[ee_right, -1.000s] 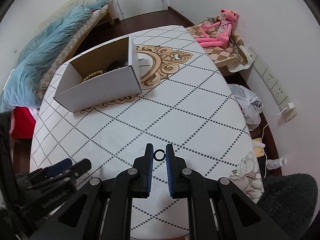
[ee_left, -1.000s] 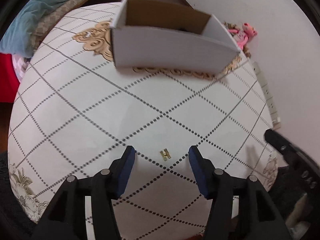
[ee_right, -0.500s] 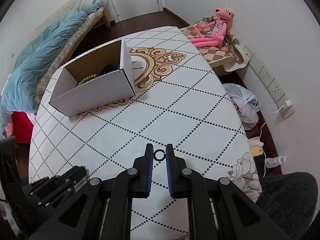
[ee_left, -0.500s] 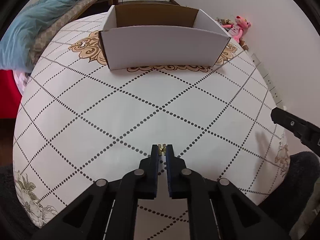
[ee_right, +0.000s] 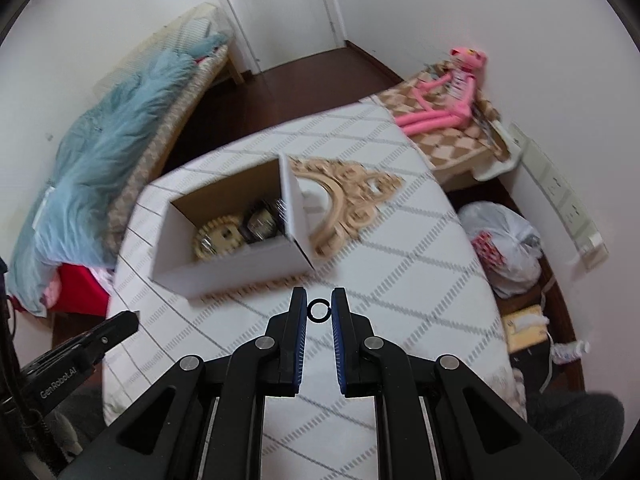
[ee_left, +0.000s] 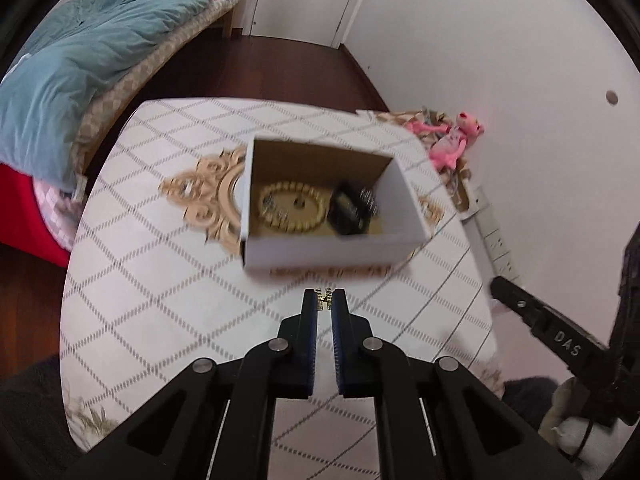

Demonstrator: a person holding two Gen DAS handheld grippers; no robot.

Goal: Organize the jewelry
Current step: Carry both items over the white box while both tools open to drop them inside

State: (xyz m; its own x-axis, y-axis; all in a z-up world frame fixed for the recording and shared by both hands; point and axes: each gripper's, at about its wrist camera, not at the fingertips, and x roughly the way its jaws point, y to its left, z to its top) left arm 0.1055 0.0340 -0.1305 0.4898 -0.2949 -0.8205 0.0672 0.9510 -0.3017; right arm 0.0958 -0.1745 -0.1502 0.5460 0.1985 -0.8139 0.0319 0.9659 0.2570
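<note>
Evidently the step in hand was carriage to the box (ee_left: 328, 254): both pieces were lifted clear of the table (ee_left: 160, 300), short of the near wall. The left gripper (ee_left: 324, 304) was pressed nearly together, pinching a small gold clasp (ee_left: 323, 303) at its tips. The right gripper (ee_right: 319, 310) stood slightly wider, nipping a black ring (ee_right: 319, 311). Next, each should probably advance over the opening (beads (ee_left: 290, 208) already lay inside) before parting.
</note>
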